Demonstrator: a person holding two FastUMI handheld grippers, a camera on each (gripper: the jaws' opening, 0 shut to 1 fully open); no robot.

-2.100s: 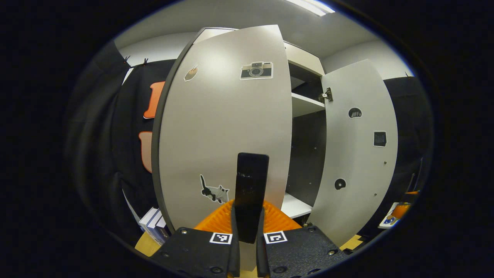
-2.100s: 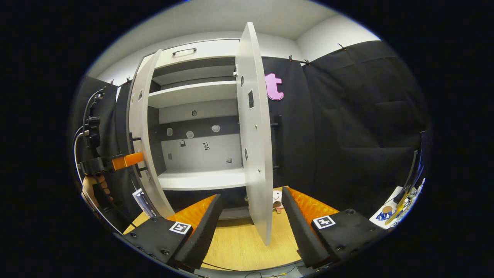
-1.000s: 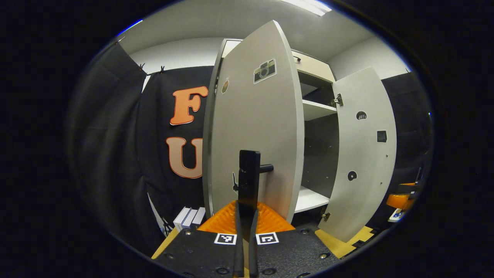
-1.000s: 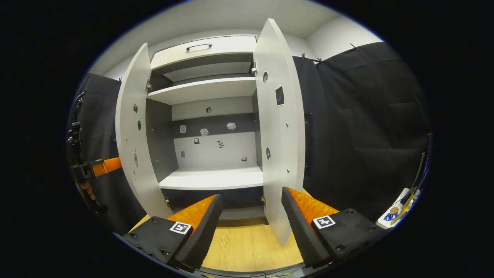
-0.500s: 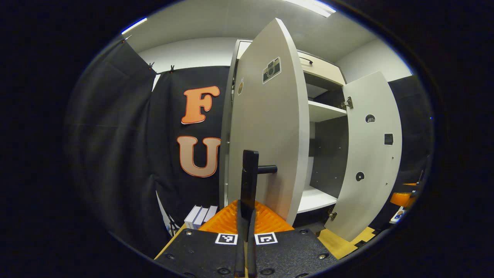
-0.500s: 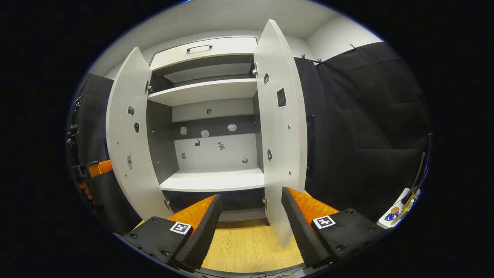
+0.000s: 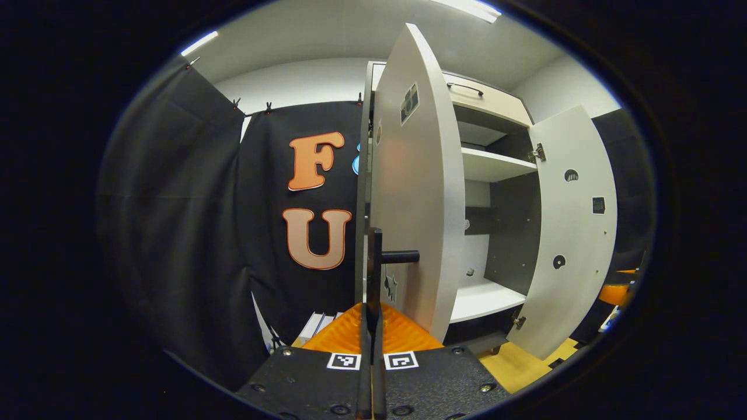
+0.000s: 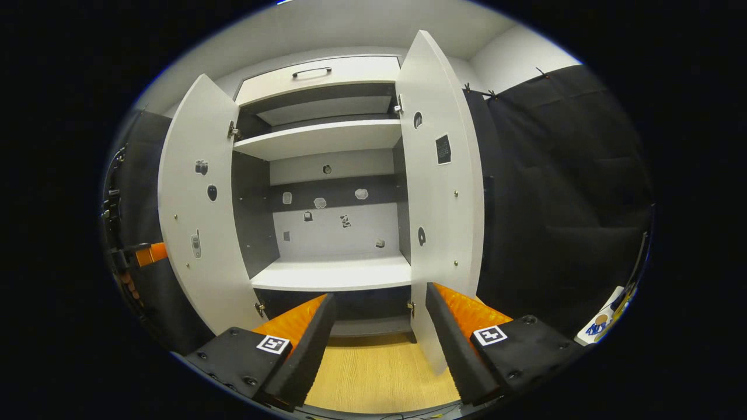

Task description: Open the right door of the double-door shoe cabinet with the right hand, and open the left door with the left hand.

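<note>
Left gripper [image 7: 372, 326] seen clamped on black handle [image 7: 376, 265] of left door [image 7: 417, 192], fingers pressed together around bar. Left door swung wide open, outer face turned toward left wall. Right gripper [image 8: 379, 326] held with fingers apart, nothing between them, near cabinet front. Right door [image 8: 442, 192] stood open at right of shoe cabinet [image 8: 327, 169]. White shelves [image 8: 335, 271] exposed between doors. Wooden floor [image 8: 373, 376] below.

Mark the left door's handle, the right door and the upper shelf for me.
left door handle [image 7: 374, 256], left gripper view: on the upright dark bar, just above the gripper.
right door [image 8: 440, 233], right gripper view: on its pale inner face, mid-height.
upper shelf [image 8: 321, 139], right gripper view: on its front edge.
</note>
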